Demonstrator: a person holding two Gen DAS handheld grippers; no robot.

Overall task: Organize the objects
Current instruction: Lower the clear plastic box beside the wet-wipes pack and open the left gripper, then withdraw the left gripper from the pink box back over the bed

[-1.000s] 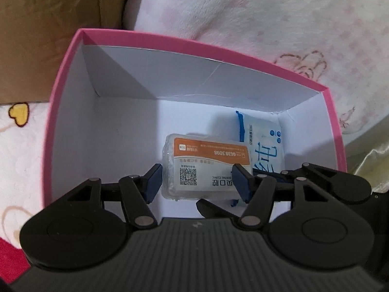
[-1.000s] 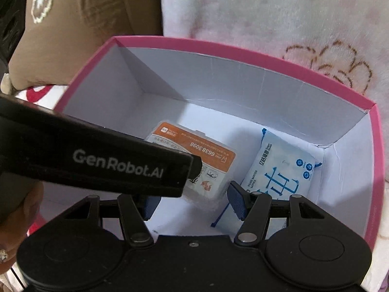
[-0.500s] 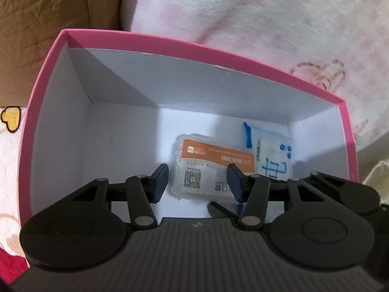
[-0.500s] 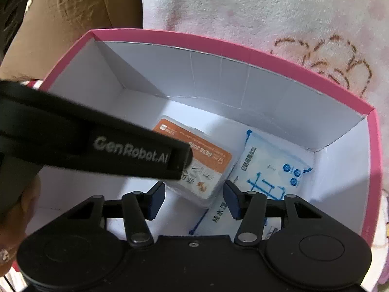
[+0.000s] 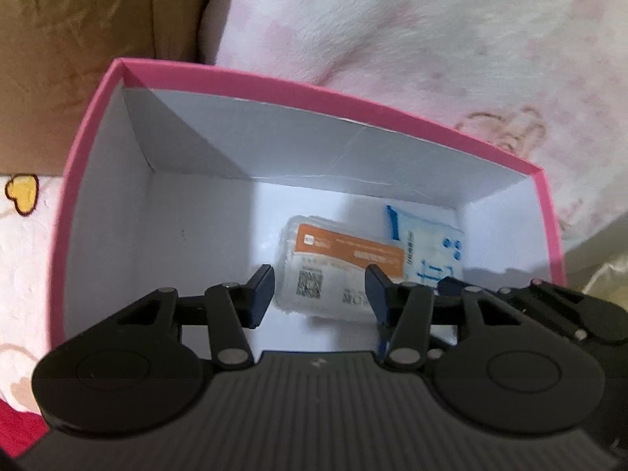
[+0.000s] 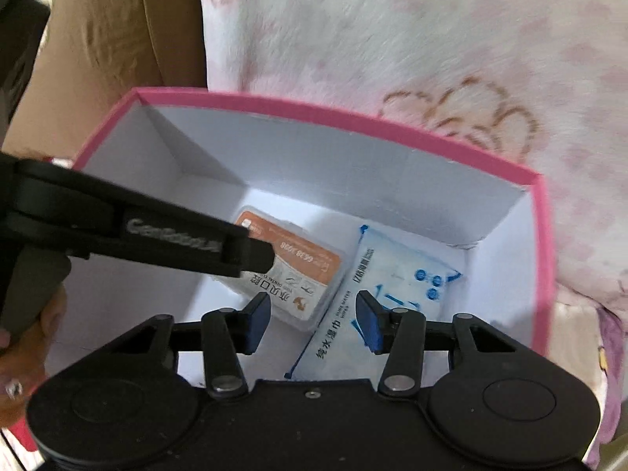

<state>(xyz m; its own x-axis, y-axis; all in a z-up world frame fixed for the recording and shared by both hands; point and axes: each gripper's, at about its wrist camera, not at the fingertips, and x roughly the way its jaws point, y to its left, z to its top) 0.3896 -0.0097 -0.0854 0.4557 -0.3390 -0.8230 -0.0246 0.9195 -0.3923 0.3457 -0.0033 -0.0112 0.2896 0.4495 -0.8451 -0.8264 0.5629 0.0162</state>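
- Both grippers have drawn back above the pink box [image 5: 98,125]; left gripper [image 5: 318,294] and right gripper [image 6: 312,320] hang spread and empty.
- Orange-labelled case [image 6: 302,274] and wipes packet [image 6: 396,290] lie side by side on the box floor.
- Case looks rigid, light, best pinched across its short sides; packet likely soft, slippery.

both grippers [image 5: 318,294] [image 6: 313,322] have lifted back from the pink box [image 5: 325,96], jaws empty.

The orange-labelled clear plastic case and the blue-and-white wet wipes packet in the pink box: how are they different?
The orange-labelled clear plastic case looks hard, while the blue-and-white wet wipes packet looks soft and crinkly. The case carries a QR code; the packet has blue print. The case lies left of the packet. Both rest flat inside the pink box.
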